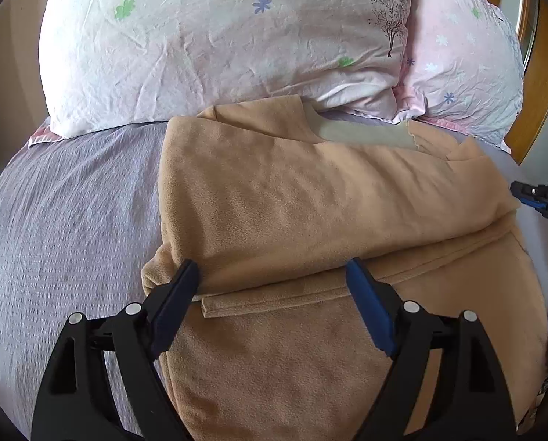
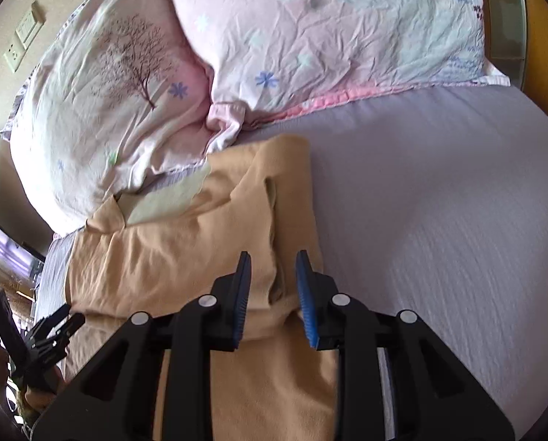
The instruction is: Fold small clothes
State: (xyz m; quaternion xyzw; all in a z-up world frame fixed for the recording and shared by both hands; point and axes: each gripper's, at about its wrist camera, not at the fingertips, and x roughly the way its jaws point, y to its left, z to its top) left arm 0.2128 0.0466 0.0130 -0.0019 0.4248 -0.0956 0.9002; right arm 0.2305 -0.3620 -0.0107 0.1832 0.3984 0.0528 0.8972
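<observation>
A tan fleece garment (image 1: 310,202) lies partly folded on the lilac bed sheet (image 1: 72,220), its grey collar band (image 1: 366,134) toward the pillows. My left gripper (image 1: 274,279) is open wide over the folded sleeve edge near the garment's left side. In the right wrist view the same garment (image 2: 186,242) lies at centre left. My right gripper (image 2: 274,275) is partly open over the garment's right edge, with cloth between the fingers, not clamped. The left gripper shows at the lower left of the right wrist view (image 2: 53,327). The right gripper's tip shows at the right edge of the left wrist view (image 1: 542,198).
Two pink floral pillows (image 1: 219,44) (image 2: 329,29) lie at the bed's head, just beyond the garment. A wooden headboard frame (image 1: 542,84) stands at the right. Wall sockets (image 2: 24,36) sit on the wall at the left. Bare sheet (image 2: 439,220) spreads right of the garment.
</observation>
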